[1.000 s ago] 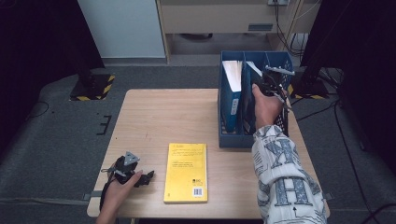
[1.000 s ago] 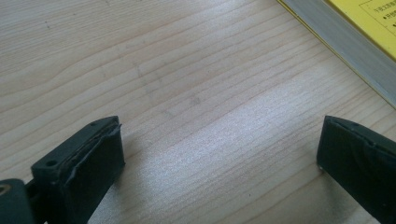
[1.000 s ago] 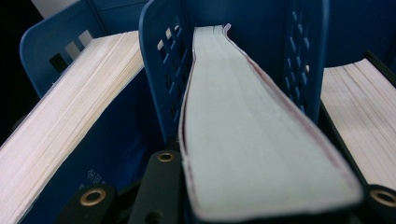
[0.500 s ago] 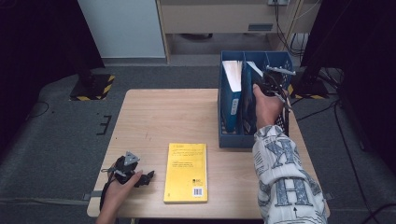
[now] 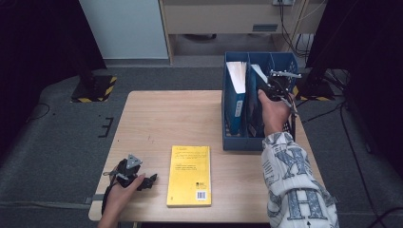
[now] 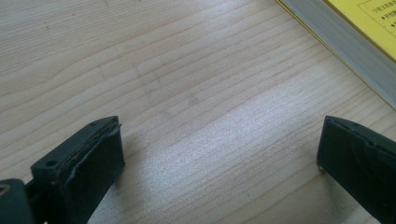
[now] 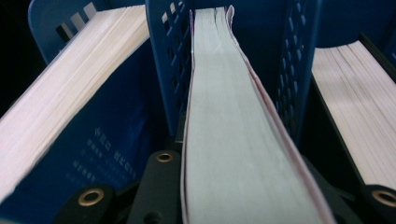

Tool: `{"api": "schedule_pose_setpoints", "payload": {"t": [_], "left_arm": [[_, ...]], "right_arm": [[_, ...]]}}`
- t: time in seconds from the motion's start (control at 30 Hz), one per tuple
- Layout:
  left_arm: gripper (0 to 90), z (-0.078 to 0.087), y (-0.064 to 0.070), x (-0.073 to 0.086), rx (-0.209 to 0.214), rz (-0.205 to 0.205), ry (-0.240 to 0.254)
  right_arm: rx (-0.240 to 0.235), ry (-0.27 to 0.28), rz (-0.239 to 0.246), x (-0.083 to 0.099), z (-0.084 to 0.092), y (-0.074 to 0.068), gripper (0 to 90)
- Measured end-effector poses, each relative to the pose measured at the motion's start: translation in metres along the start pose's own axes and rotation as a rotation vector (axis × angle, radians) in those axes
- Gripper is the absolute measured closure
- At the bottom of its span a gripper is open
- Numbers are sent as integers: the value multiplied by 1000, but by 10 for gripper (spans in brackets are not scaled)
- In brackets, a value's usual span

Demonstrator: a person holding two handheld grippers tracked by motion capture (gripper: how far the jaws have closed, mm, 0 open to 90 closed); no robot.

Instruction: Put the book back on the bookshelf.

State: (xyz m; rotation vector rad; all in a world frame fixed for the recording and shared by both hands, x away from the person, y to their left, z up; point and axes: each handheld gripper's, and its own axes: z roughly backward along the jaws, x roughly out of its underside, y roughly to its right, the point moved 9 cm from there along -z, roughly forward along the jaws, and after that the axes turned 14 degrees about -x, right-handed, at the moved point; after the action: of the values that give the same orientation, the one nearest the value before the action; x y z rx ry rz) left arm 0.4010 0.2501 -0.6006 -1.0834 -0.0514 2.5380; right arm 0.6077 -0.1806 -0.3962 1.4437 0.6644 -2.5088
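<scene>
My right gripper reaches into the blue file rack at the table's far right. It is shut on a thick book that stands on edge in the middle slot, pale page edges up; its top corner shows in the high view. Both black jaws hug its covers in the right gripper view. A yellow book lies flat near the front edge. Just left of it my left gripper rests on the wood, open, with bare table between its jaws and the yellow book's corner ahead to its right.
A blue-covered book leans in the rack's left slot, and another book stands in the slot on the right. The wooden table stands on grey floor, with cables and dark stands behind the rack.
</scene>
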Motion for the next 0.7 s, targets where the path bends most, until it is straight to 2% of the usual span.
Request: {"api": "schedule_pose_setpoints", "payload": {"t": [0.1, 0.43, 0.7], "left_arm": [[0, 0, 0, 0, 1, 3, -1], [0, 0, 0, 0, -1, 4, 1], [0, 0, 0, 0, 0, 3, 1]], "right_arm": [[1, -4, 10, 5, 5, 0, 724], [-12, 15, -23, 22, 22, 4, 722], [-21, 22, -24, 29, 28, 3, 714]]}}
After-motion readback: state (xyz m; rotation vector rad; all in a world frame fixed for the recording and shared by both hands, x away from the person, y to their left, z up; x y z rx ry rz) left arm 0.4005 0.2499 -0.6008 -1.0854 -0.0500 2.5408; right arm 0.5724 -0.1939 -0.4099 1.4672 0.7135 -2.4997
